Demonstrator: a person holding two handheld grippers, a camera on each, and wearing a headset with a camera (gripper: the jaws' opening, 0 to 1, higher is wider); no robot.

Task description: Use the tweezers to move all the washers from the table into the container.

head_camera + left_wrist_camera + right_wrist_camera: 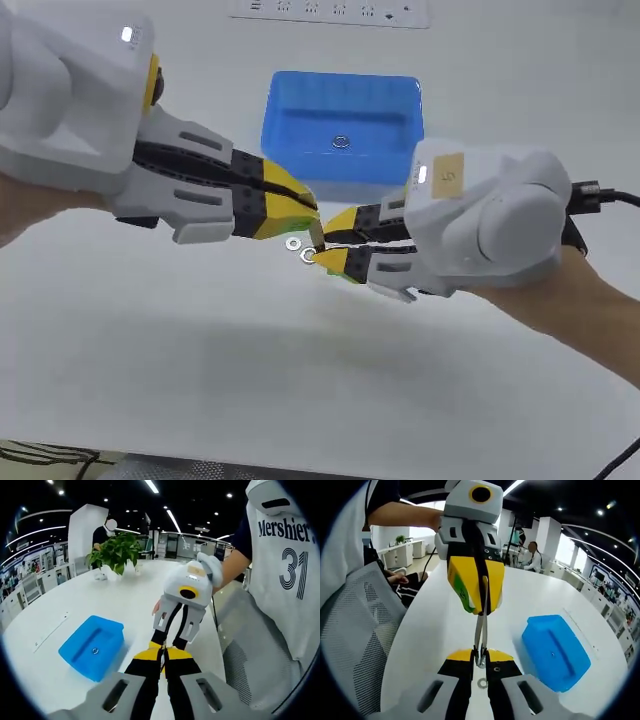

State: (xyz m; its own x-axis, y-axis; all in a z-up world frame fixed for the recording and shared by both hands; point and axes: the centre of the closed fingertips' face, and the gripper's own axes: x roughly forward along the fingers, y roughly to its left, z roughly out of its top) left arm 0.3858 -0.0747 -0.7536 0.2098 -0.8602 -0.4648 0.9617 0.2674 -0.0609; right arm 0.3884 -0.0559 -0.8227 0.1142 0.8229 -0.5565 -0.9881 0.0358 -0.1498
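Currently holding the tweezers (481,625) with both grippers, tip to tip above the white table (300,360). Reaching in from the left of the head view with the left gripper (312,207), yellow-tipped jaws closed on one end of the thin metal tool. Meeting it from the right with the right gripper (330,243), jaws likewise pinched around the other end — clearest in the right gripper view, with the tweezers running straight from one pair of yellow tips to the other. Cannot tell which end is the pointed one. Flat on the table just under the meeting jaws, a washer (293,243) and, close beside it, a second washer (308,257) — the latter right at the lower yellow tip of the right gripper in the head view. Beyond them, near but apart, a blue container (300,180), open-topped, with a third washer (342,142) already resting on its floor. Behind the container, at the far edge of the table, a white power strip (330,10). Farther off in the left gripper view, a potted plant (115,552) standing at the table's far end.
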